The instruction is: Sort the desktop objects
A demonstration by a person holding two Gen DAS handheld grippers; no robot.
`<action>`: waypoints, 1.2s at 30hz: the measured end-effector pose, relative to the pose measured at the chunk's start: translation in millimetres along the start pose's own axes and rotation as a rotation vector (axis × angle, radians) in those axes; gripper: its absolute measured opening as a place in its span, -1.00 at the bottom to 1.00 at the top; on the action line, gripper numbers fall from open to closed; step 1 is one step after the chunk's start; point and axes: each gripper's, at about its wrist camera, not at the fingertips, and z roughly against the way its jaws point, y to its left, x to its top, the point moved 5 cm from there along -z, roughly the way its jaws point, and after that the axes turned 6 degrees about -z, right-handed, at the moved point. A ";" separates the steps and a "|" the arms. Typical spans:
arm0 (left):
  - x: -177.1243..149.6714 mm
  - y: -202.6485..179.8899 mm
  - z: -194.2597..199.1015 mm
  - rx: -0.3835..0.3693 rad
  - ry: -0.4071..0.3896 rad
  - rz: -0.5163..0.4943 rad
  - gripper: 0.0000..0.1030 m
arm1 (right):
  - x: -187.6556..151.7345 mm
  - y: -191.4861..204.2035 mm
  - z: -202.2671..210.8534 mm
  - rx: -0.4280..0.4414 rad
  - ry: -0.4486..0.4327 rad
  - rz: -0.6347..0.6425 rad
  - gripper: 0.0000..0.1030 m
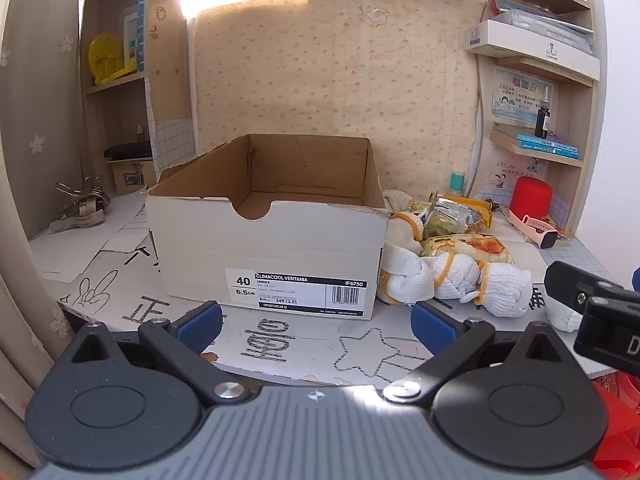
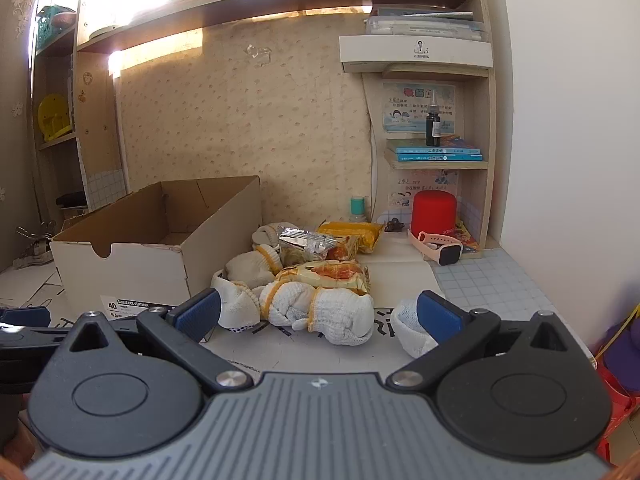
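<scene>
Pile of rolled white gloves (image 2: 320, 312) and snack packets (image 2: 328, 270) on the desk (image 1: 304, 344), just right of an open, empty shoe box (image 1: 264, 236). Right gripper (image 2: 320, 316) spread wide, holding nothing, its right finger beside a lone glove (image 2: 408, 328). Left gripper (image 1: 316, 324) likewise wide open and empty, facing the box label. Only from the left wrist: scribbles and a star drawn on the desk. Only from the right wrist: red cylinder (image 2: 434, 214) and pink watch (image 2: 440, 248) seen plainly.
</scene>
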 end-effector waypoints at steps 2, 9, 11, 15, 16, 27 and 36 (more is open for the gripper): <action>0.1 1.2 0.2 0.002 0.000 0.003 1.00 | -1.0 1.7 1.5 -0.001 0.003 0.013 0.97; -0.9 3.6 0.0 0.007 0.003 0.005 1.00 | -4.5 6.5 -1.0 -0.016 0.036 0.063 0.97; -1.4 4.3 -0.2 0.009 0.006 0.007 1.00 | -6.6 8.5 -1.8 -0.015 0.044 0.076 0.97; -1.7 5.3 -0.1 0.013 0.008 0.009 1.00 | -8.7 12.1 -1.7 -0.009 0.053 0.094 0.97; -1.5 5.4 -0.2 0.014 0.008 0.009 1.00 | -9.0 13.0 -1.7 -0.007 0.053 0.097 0.97; -1.8 7.9 0.0 0.016 0.008 0.013 1.00 | -8.8 15.6 -2.0 0.002 0.058 0.106 0.97; -2.8 9.7 -0.6 0.020 0.011 0.015 1.00 | -9.4 15.2 -1.2 0.006 0.054 0.103 0.97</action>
